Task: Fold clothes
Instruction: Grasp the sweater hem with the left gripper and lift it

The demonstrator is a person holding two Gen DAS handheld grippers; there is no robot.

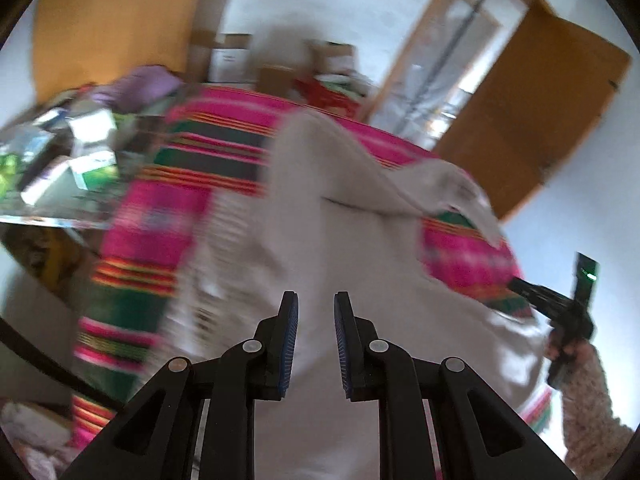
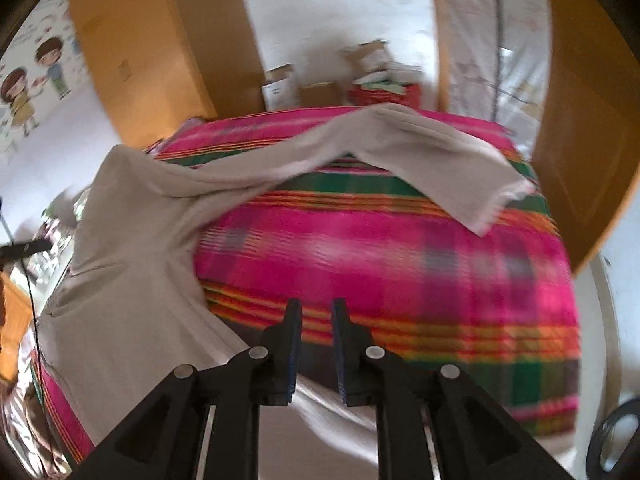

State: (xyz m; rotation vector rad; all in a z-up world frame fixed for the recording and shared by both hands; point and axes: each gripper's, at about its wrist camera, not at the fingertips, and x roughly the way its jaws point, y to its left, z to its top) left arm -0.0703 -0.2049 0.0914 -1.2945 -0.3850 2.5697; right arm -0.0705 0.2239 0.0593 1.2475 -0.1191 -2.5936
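A pale beige long-sleeved garment point(image 1: 320, 220) lies spread on a bed under a pink, green and orange striped blanket point(image 1: 224, 128). My left gripper point(image 1: 316, 298) hovers over the garment's body, open with nothing between its blue pads. At the right edge a hand in a knitted sleeve holds my right gripper point(image 1: 520, 286) near the garment's side. In the right wrist view the garment point(image 2: 132, 220) lies at the left, and one sleeve point(image 2: 420, 140) stretches across the far part of the blanket point(image 2: 400, 248). My right gripper point(image 2: 316, 303) is open over the blanket, empty.
A cluttered table point(image 1: 72, 152) with boxes and packets stands left of the bed. Cardboard boxes point(image 2: 280, 88) and red items are stacked behind the bed against the wall. A wooden door point(image 2: 580, 120) stands open at the right, and a wooden wardrobe point(image 2: 140, 52) at the back left.
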